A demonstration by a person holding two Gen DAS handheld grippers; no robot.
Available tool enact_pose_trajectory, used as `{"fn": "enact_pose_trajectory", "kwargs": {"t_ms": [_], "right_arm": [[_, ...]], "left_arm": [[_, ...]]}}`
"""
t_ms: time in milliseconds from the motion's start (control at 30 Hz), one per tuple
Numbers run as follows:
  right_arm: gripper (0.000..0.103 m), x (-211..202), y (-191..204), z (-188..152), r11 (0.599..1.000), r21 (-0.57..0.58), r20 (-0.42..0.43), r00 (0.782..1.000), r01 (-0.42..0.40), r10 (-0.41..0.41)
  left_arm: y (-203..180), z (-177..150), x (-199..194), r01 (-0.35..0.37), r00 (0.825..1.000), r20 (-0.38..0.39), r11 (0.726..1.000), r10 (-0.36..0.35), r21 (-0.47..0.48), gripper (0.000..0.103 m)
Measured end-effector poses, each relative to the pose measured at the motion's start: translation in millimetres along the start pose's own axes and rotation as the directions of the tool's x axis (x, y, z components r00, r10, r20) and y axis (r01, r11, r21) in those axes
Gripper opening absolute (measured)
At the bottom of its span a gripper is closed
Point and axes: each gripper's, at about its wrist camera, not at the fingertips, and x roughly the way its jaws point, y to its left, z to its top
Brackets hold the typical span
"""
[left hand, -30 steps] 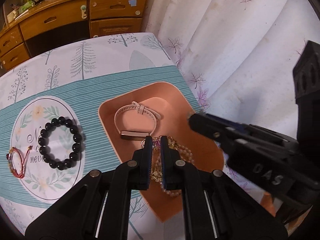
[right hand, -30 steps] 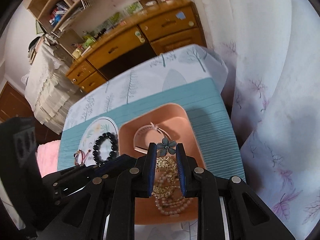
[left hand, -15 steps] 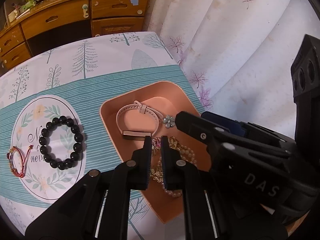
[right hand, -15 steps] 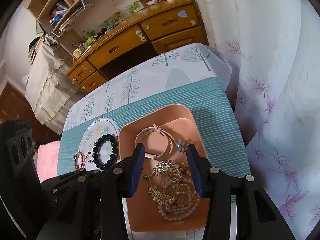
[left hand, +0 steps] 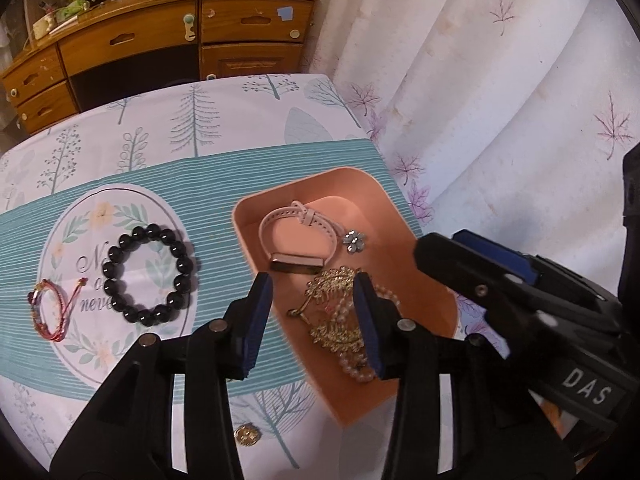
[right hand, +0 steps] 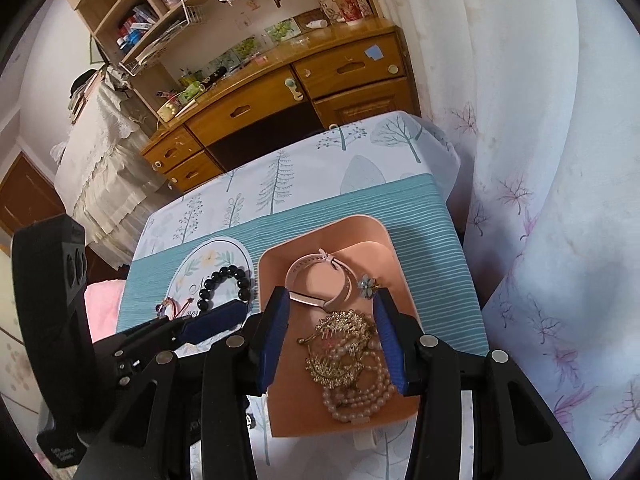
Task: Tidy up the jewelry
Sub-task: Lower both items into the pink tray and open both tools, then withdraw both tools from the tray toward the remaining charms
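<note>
A home bedroom: wooden dresser [right hand: 304,92] cluttered with toiletries, bookshelf [right hand: 160,12] above, leaf-print curtain [right hand: 540,140], lace-draped furniture [right hand: 100,168] beside it

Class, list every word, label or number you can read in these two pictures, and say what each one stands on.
"DAS": white letters on the body of the right tool.
"N…", "o…", "neve…": script on the round coaster, partly hidden by the black bead bracelet.
Small print at the base of the left tool: too blurred to read.
Book spines on the shelf: too small.
</note>
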Motion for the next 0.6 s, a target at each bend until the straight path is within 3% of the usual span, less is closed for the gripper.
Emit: {"fn": "enact_pose_trajectory", "kwargs": {"t_ms": [400, 600], "right_arm": [[0.044, -51.0, 17.6, -34.0, 0.995, -0.094, 0.032, 0.999, -0.014, 0.017], [0.044, -68.8, 42.5, -63.2, 0.981, -0.193, 0.000, 1.000, -0.026, 0.027]], "left_arm": [[31.1, -36.1, -53.5, -0.084, 0.996, 0.023, 0.996, 0.084, 0.001, 0.038], [42.6, -59.1, -82.7, -0.108, 0.994, 0.032, 0.994, 0.108, -0.001, 0.038]]}}
